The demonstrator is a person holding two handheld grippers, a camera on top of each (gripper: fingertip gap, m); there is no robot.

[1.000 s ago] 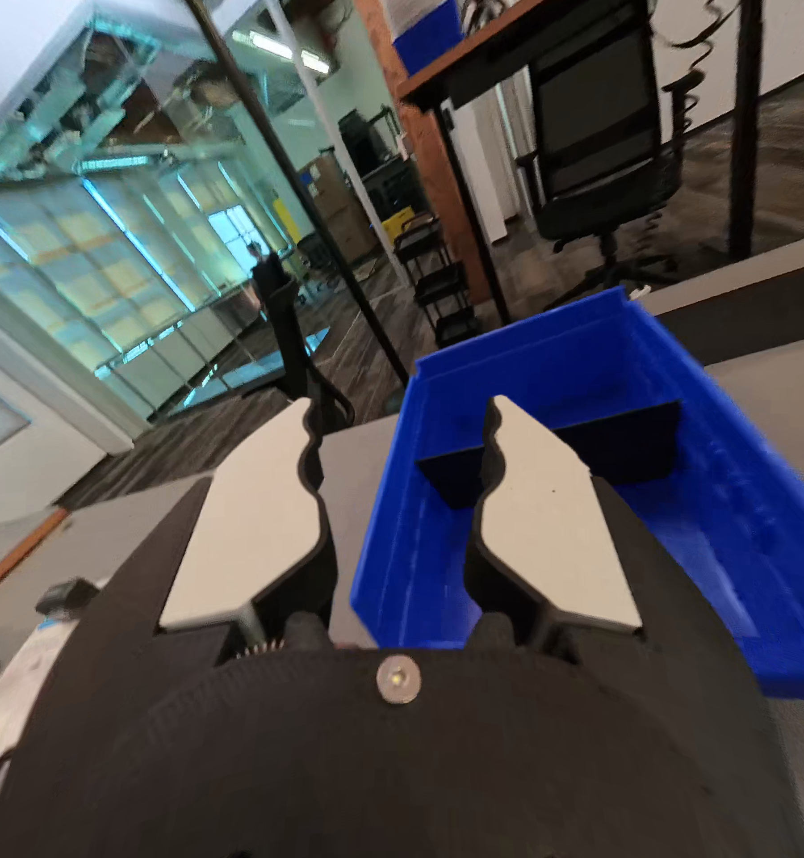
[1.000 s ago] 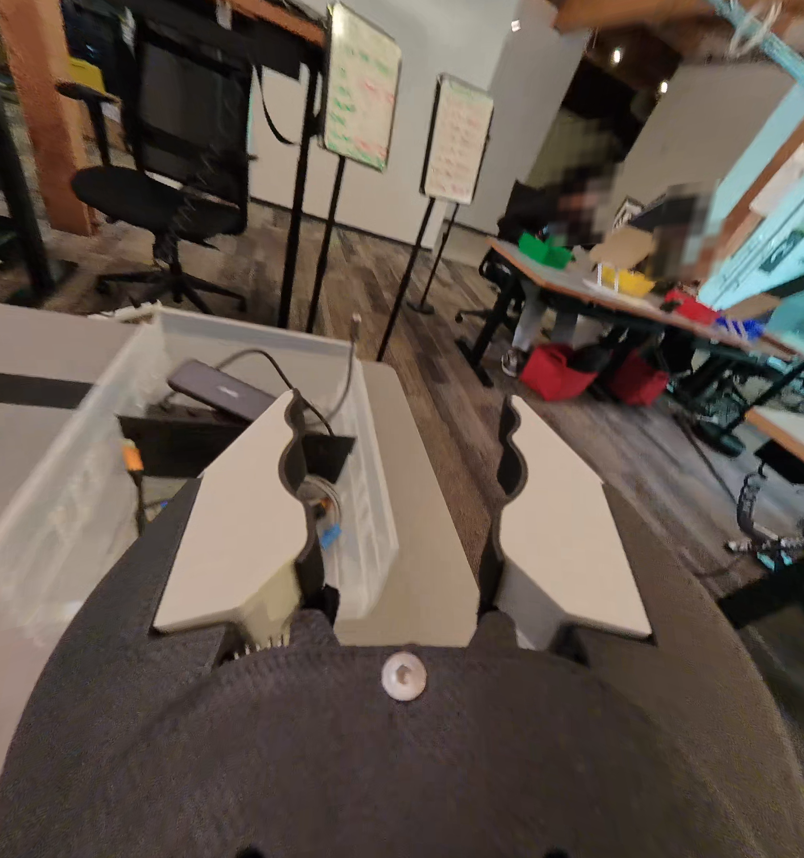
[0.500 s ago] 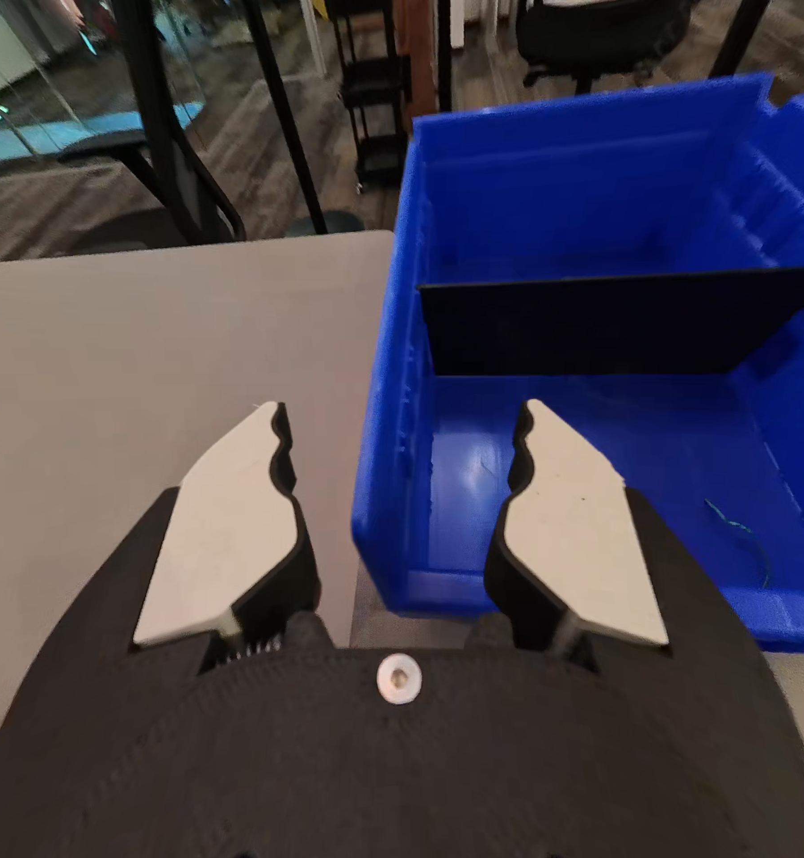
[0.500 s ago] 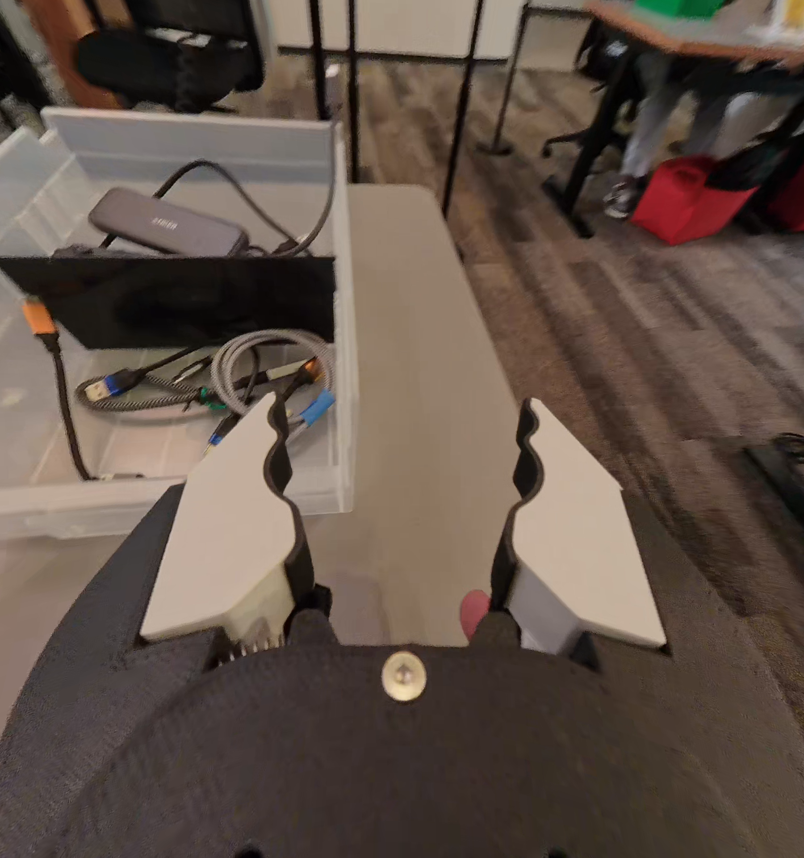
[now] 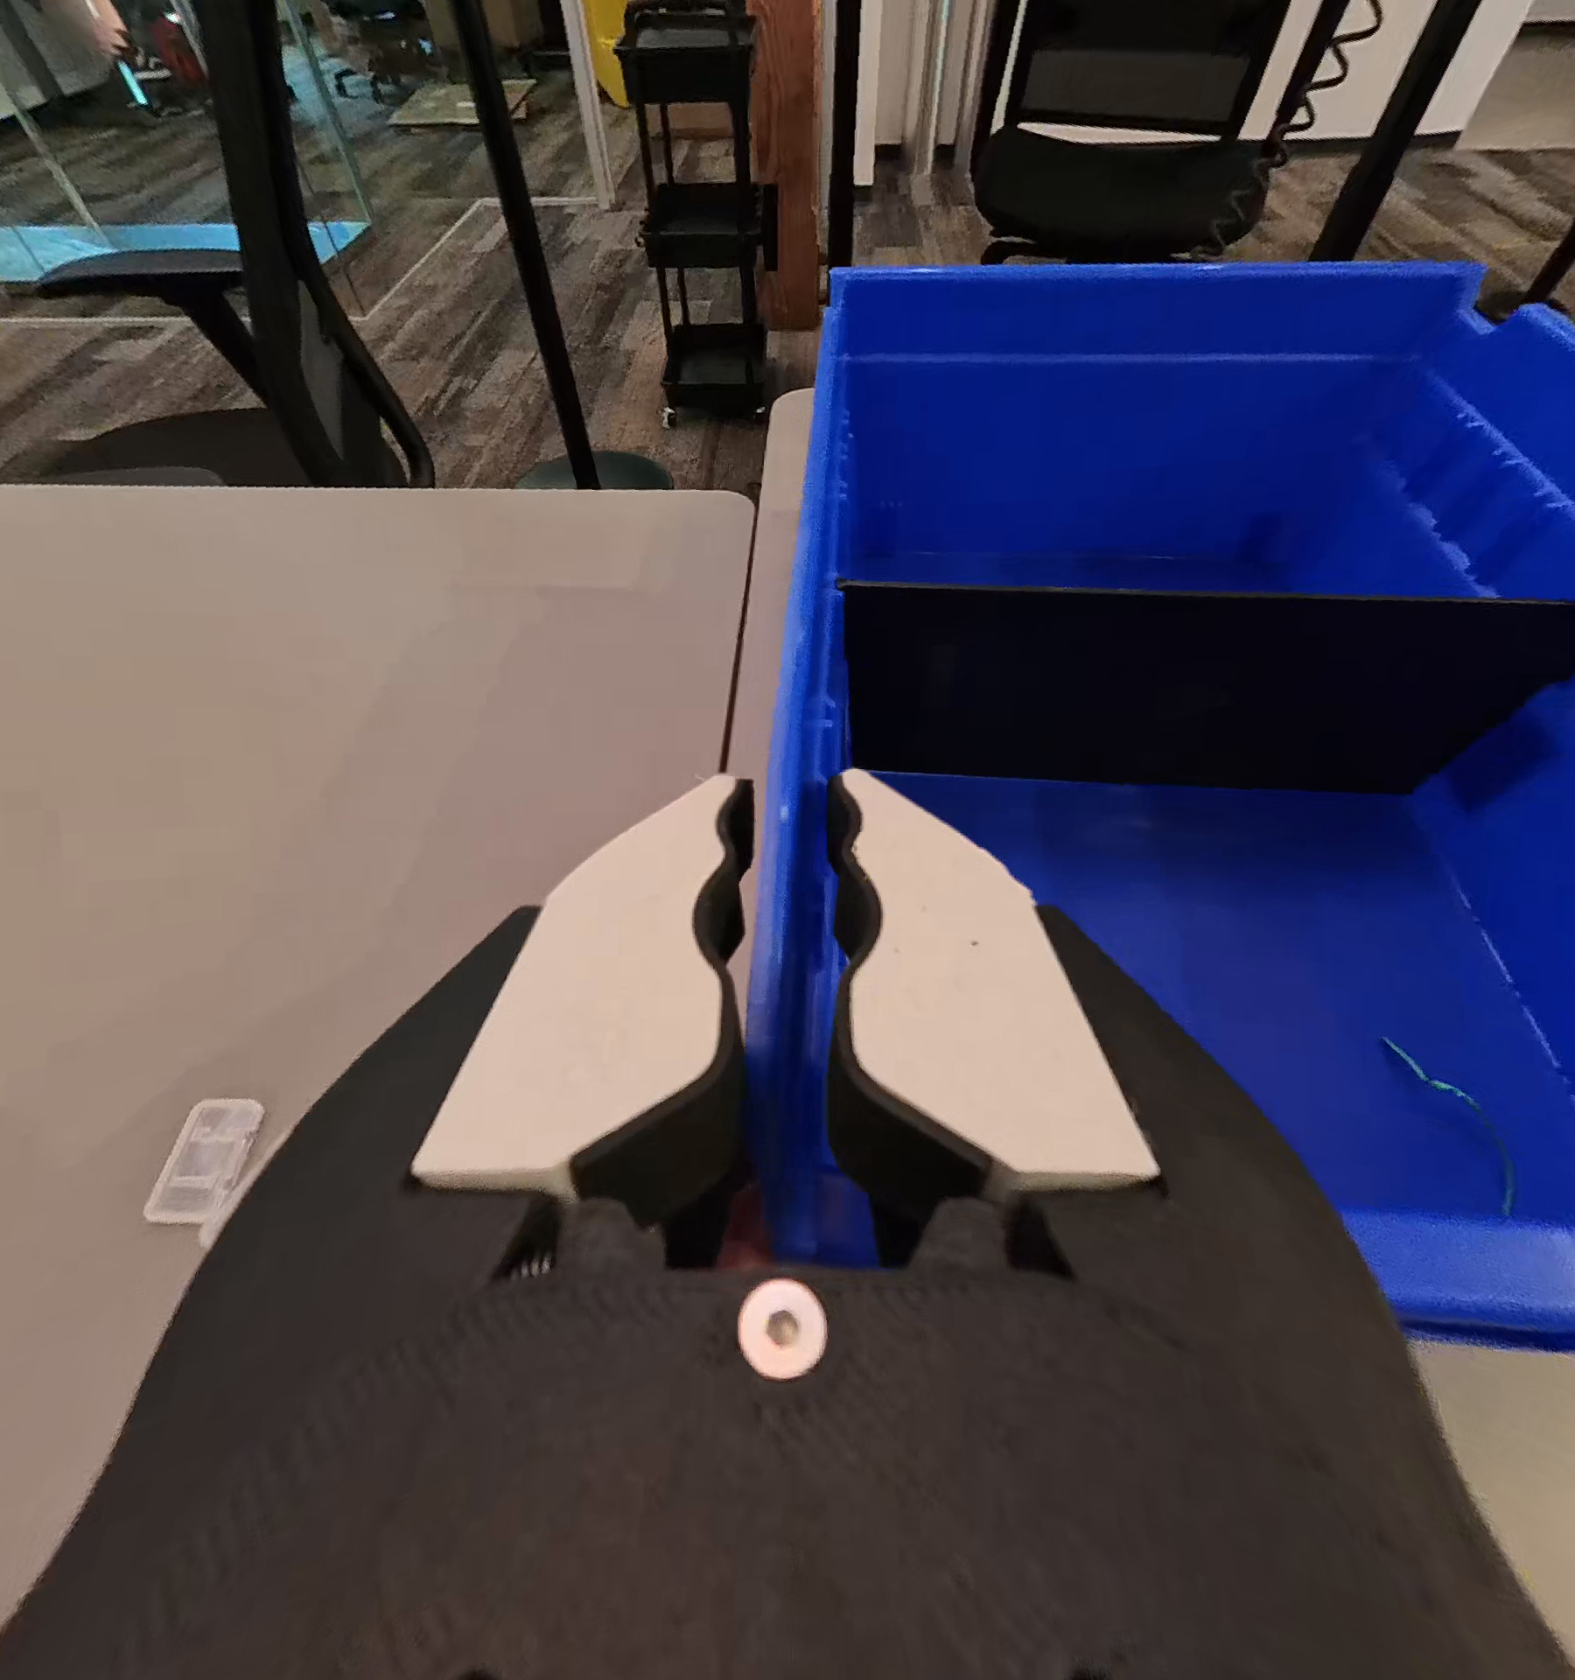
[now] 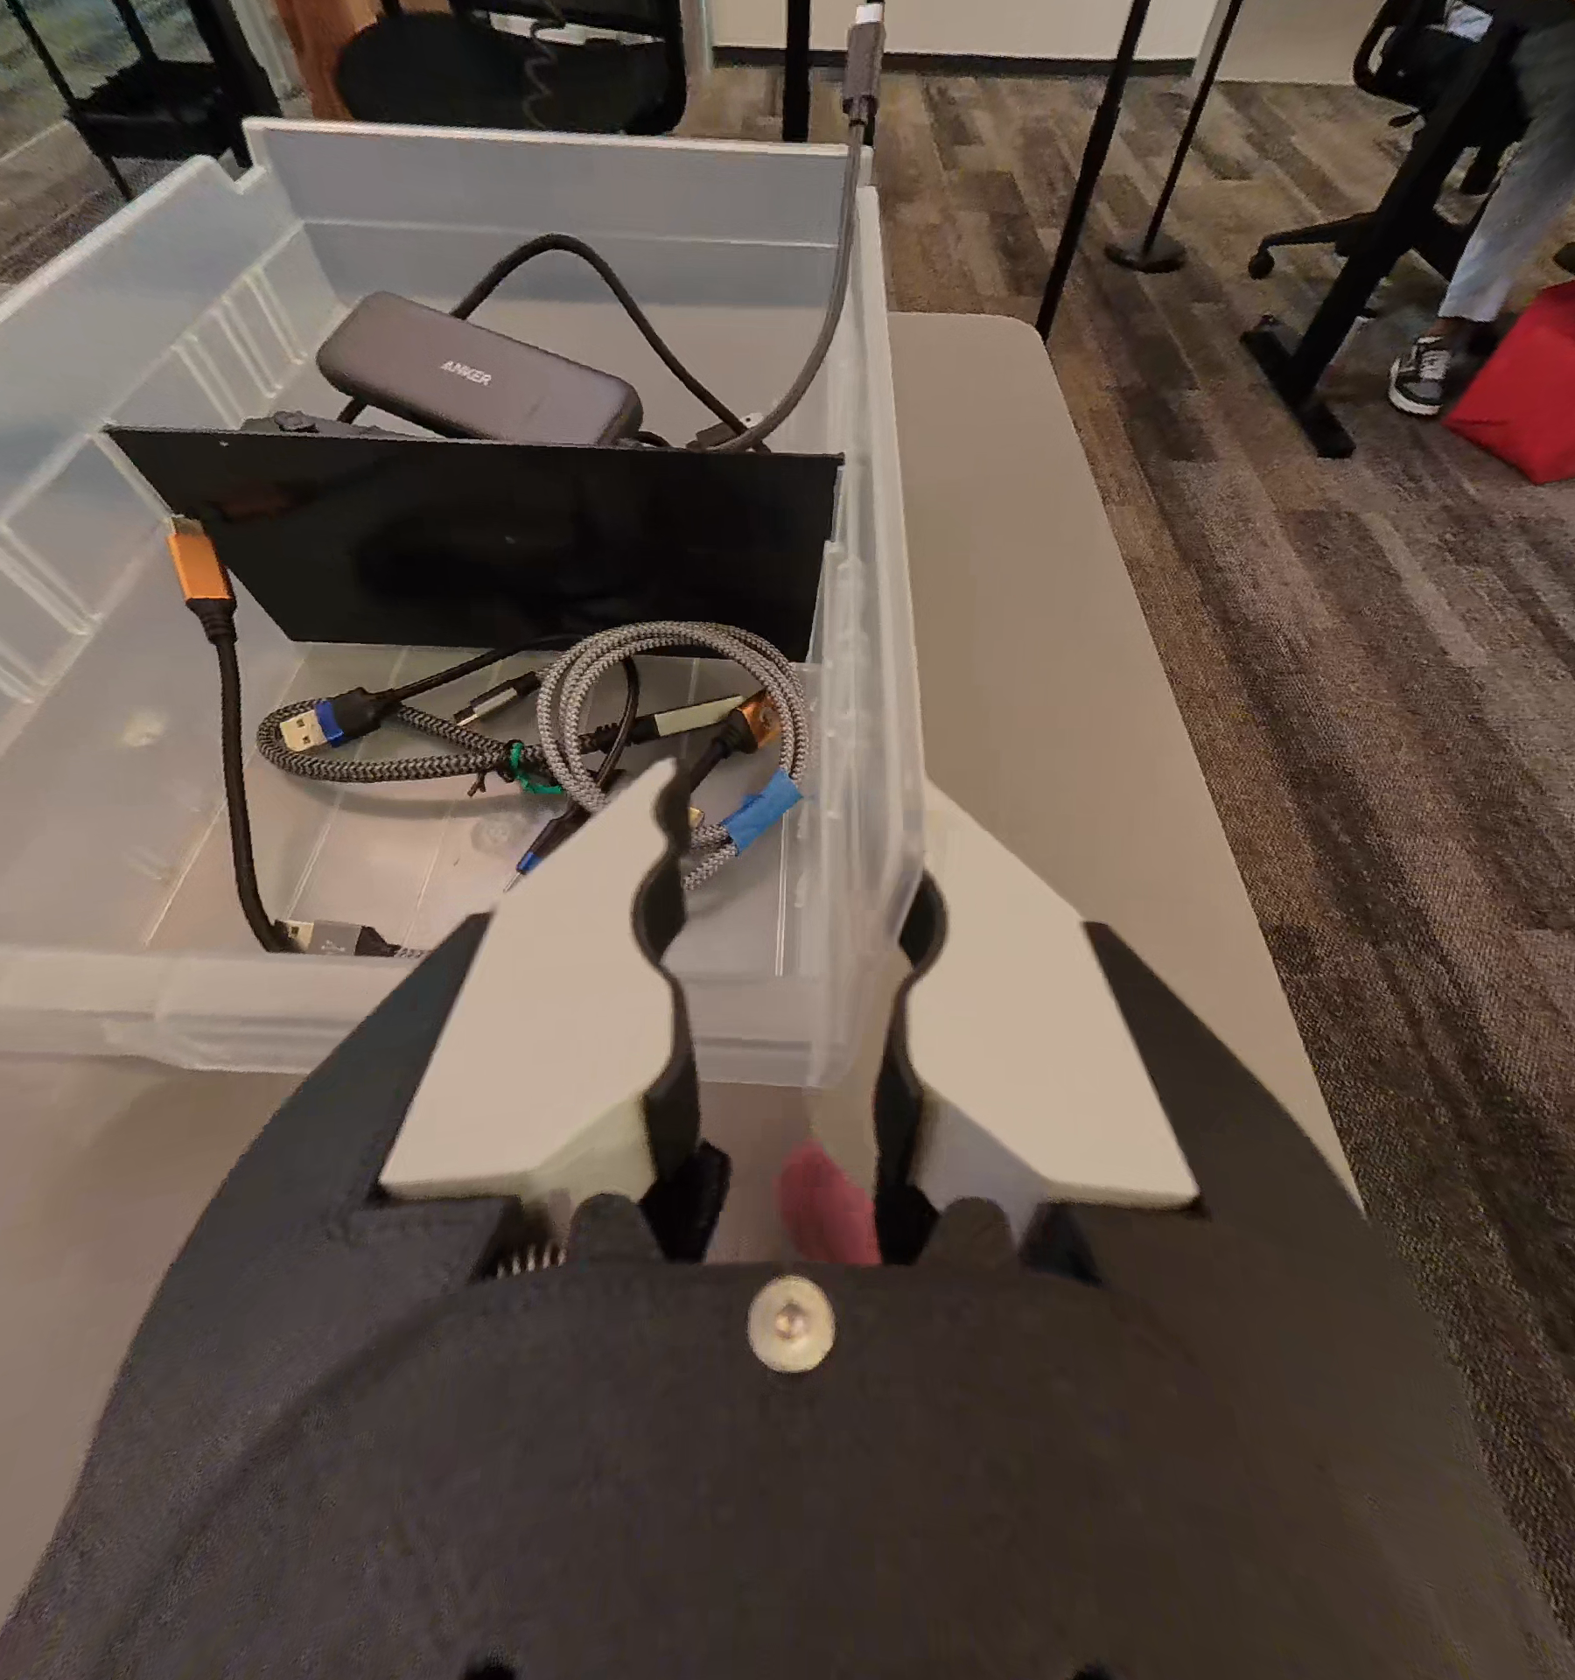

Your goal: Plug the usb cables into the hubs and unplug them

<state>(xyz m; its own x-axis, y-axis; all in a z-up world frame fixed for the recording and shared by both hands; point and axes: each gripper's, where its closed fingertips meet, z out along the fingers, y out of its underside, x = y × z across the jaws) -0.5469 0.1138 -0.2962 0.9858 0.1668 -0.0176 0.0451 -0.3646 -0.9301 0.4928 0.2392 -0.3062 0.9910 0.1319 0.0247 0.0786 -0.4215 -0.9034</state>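
My left gripper point(image 5: 790, 791) is shut on the left wall of a blue bin point(image 5: 1129, 409), which holds only a black divider point(image 5: 1220, 691) and a green thread point(image 5: 1457, 1109). My right gripper point(image 6: 802, 791) stands astride the right wall of a clear bin point(image 6: 538, 173), one finger inside and one outside. It is narrowed but open, with a gap beside the wall. A dark grey hub point(image 6: 479, 373) with black leads lies behind the clear bin's black divider point(image 6: 493, 536). In front lie a coiled grey braided cable point(image 6: 675, 655), a blue-collared USB plug point(image 6: 311, 727) and an orange-plug cable point(image 6: 197, 568).
Both bins stand on a grey table point(image 5: 311, 727). A small clear plastic case point(image 5: 205, 1159) lies on it left of my left gripper. A grey cable point(image 6: 847, 182) rises over the clear bin's far right corner. The table edge point(image 6: 1084, 636) is right of the clear bin. A red bag point(image 6: 1547, 382) sits on the floor. The left gripper's tips are roughly 105 centimeters from the right gripper's. My right gripper's tips are some 15 centimeters from the blue-collared USB plug point(image 6: 311, 727). The dark grey hub point(image 6: 479, 373) is about 20 centimeters from my right fingertips.
Both grippers tipped down and came in over the bins. The left closed from wide open onto the blue bin's left wall. The right narrowed around the clear bin's right wall.
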